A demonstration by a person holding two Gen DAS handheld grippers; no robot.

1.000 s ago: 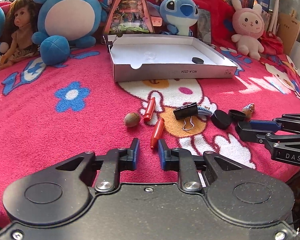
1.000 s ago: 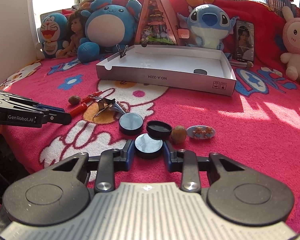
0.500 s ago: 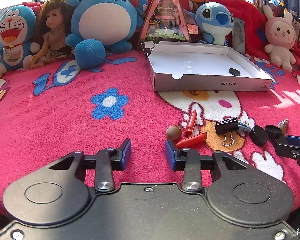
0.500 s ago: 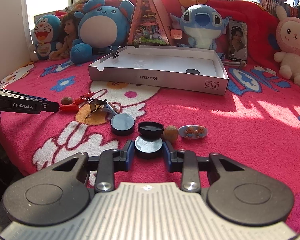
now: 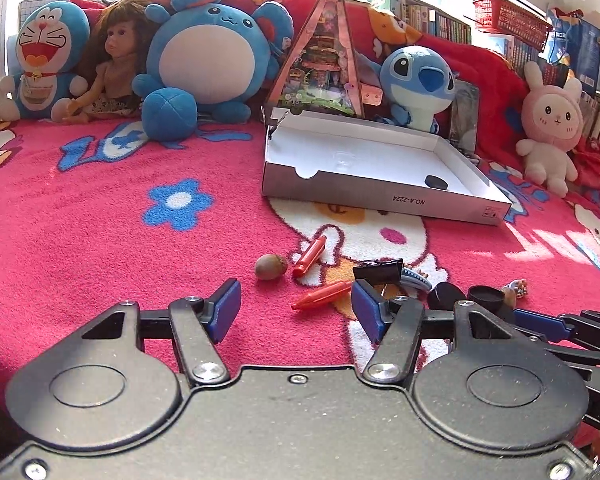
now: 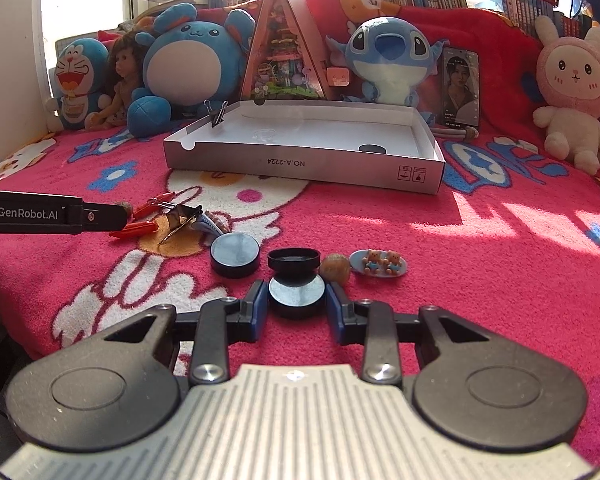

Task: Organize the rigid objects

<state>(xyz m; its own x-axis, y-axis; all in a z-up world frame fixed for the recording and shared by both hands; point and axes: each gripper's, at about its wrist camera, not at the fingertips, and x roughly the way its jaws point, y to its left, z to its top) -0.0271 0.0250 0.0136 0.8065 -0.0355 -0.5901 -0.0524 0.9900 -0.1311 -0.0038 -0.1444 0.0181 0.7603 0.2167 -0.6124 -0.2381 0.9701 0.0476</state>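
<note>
The red crayon (image 5: pixel 322 295) lies on the pink blanket (image 5: pixel 100 240) just ahead of my left gripper (image 5: pixel 296 310), whose jaws have just been opening and stand apart with nothing between them. Its long axis runs crosswise to my fingers, so I judge a wrist turn is needed. My right gripper (image 6: pixel 297 307) brackets a black cap (image 6: pixel 296 295), jaws easing apart, beside it but not pressing.
</note>
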